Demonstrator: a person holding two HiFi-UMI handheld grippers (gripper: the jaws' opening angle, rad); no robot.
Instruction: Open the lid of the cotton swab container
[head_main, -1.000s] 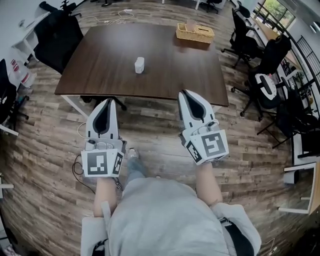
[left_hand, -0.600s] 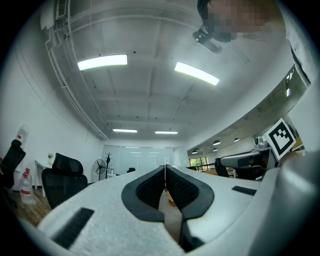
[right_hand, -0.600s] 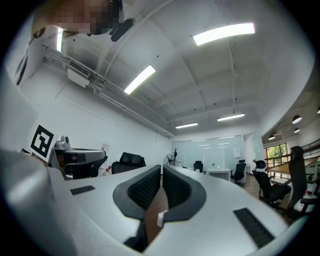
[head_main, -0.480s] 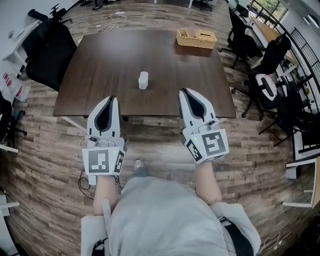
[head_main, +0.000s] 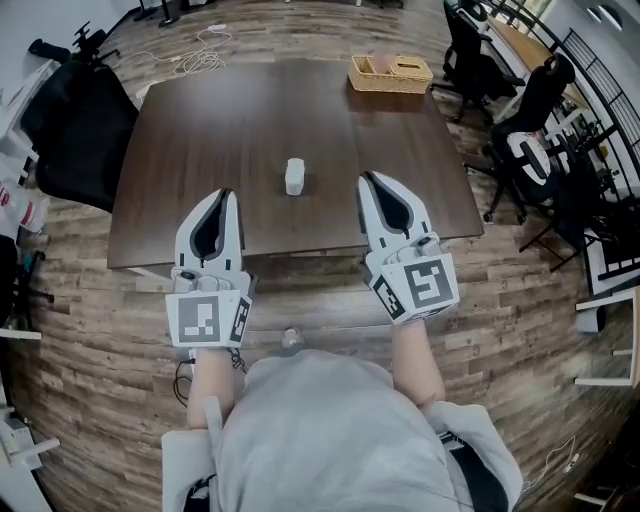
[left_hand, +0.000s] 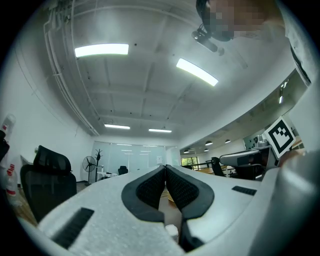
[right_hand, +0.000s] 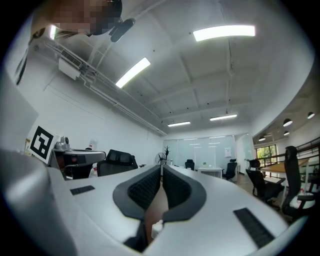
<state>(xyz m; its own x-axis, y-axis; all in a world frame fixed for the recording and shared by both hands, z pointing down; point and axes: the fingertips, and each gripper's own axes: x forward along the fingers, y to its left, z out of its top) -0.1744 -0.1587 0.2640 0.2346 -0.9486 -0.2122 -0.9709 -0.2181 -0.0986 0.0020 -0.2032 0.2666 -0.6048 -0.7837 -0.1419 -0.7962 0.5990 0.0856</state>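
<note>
A small white cotton swab container (head_main: 293, 176) stands upright near the middle of the dark brown table (head_main: 200, 130), lid down. My left gripper (head_main: 227, 194) hangs shut and empty over the table's near edge, left of and nearer than the container. The right gripper (head_main: 367, 181) is also shut and empty, to the container's right at the near edge. In the left gripper view the jaws (left_hand: 165, 168) meet at their tips, and the container (left_hand: 171, 230) peeks through low between them. The right gripper view shows closed jaws (right_hand: 161, 167) and the container (right_hand: 156, 228) low down.
A wicker basket (head_main: 390, 70) sits at the table's far right corner. A black office chair (head_main: 70, 110) stands left of the table, and more black chairs (head_main: 520, 100) stand to the right. Cables (head_main: 195, 60) lie on the wood floor beyond the table.
The person has stepped toward the table, so table and container now sit closer under the grippers. Both grippers stayed shut and side by side.
</note>
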